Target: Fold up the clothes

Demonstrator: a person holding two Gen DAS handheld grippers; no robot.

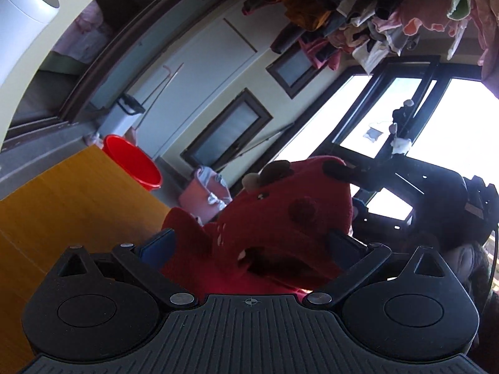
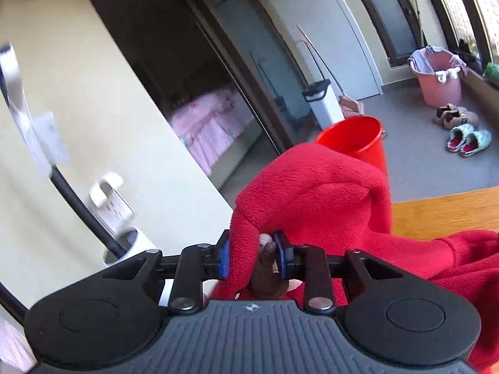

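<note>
A red fleece hooded garment (image 1: 268, 218) with brown spots and small brown and cream trimmings is held up in the air between both grippers. My left gripper (image 1: 249, 246) has its jaws wide, and a thick bunch of the fleece fills the gap and presses on both pads. In the right wrist view my right gripper (image 2: 252, 249) is shut on a fold of the red garment (image 2: 318, 193), with a brown fleece trimming (image 2: 265, 271) pinched between its blue pads. The left wrist view shows the right gripper (image 1: 336, 168) clamped on the hood's top edge.
A wooden table (image 2: 443, 212) lies below, with its edge near a red bucket (image 2: 358, 137). A pink laundry basket (image 2: 436, 78) and slippers (image 2: 467, 140) are on the grey floor. Several clothes (image 1: 374, 6) hang overhead. A person's head (image 1: 467, 265) is at the right.
</note>
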